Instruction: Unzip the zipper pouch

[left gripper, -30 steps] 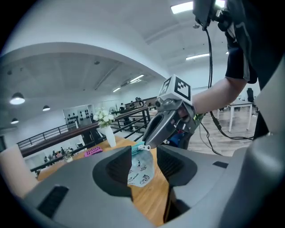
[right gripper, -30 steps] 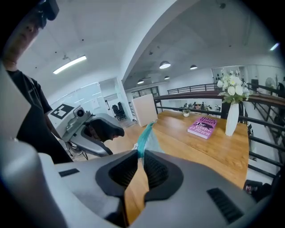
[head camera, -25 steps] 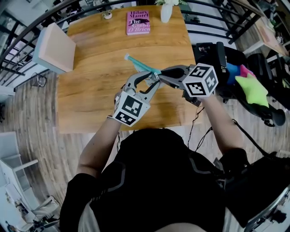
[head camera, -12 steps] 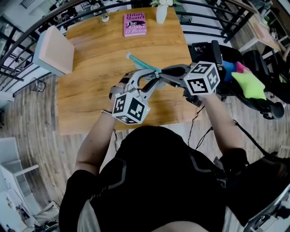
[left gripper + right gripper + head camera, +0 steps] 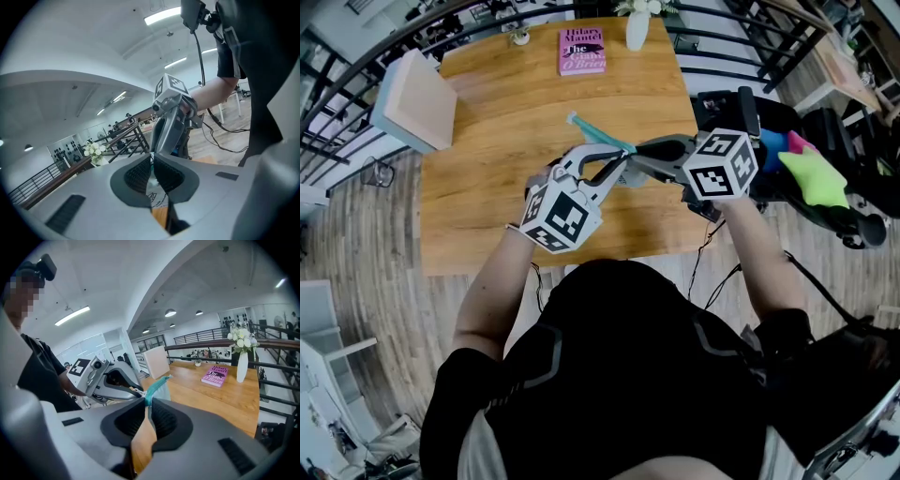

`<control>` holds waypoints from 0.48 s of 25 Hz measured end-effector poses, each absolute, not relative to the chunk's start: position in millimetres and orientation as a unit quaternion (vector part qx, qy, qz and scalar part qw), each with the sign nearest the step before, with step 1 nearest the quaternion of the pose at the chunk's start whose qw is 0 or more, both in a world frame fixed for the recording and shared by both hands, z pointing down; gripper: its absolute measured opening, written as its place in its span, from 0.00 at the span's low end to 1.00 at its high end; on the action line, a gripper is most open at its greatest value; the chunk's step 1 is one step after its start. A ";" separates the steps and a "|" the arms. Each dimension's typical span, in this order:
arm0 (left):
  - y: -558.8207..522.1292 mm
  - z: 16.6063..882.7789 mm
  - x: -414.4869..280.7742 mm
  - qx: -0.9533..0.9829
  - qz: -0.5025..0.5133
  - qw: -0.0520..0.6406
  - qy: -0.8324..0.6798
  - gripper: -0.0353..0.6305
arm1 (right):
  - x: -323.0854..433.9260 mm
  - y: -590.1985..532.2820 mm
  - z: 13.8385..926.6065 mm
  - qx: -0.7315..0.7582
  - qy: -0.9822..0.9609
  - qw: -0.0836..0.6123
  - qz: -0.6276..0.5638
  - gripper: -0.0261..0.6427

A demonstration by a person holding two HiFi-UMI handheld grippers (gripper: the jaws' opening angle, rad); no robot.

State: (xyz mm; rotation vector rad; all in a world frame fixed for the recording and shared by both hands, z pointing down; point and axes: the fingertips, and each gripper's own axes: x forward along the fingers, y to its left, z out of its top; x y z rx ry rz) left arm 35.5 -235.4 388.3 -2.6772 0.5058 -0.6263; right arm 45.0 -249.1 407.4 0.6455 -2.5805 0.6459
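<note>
Closing during the last second, the fingers [image 5: 138,177] of the left gripper [image 5: 152,165] have pinched a pale, printed part of the zipper pouch [image 5: 596,133], and the gripper has rolled slightly. The right gripper [image 5: 147,404] has its fingers clamped on the pouch's teal edge. The pouch hangs above the bench [image 5: 487,112], upper centre of the head view. With both ends held, pulling the zip open is probably next.

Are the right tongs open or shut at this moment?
Shut on the zipper pouch: in the right gripper view the right tongs are closed tight on the pouch's teal edge.
</note>
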 end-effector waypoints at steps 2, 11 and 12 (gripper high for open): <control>-235.9 388.2 34.0 -0.945 -0.217 0.158 0.185 0.11 | 43.8 -249.1 407.3 0.231 -0.924 0.205 0.226 0.12; -247.8 388.5 18.4 -0.956 -0.172 0.037 0.235 0.10 | 38.5 -247.2 407.7 0.228 -0.927 0.228 0.189 0.11; -249.8 389.3 15.6 -0.955 -0.169 0.026 0.241 0.10 | 38.0 -246.6 408.0 0.225 -0.928 0.231 0.185 0.11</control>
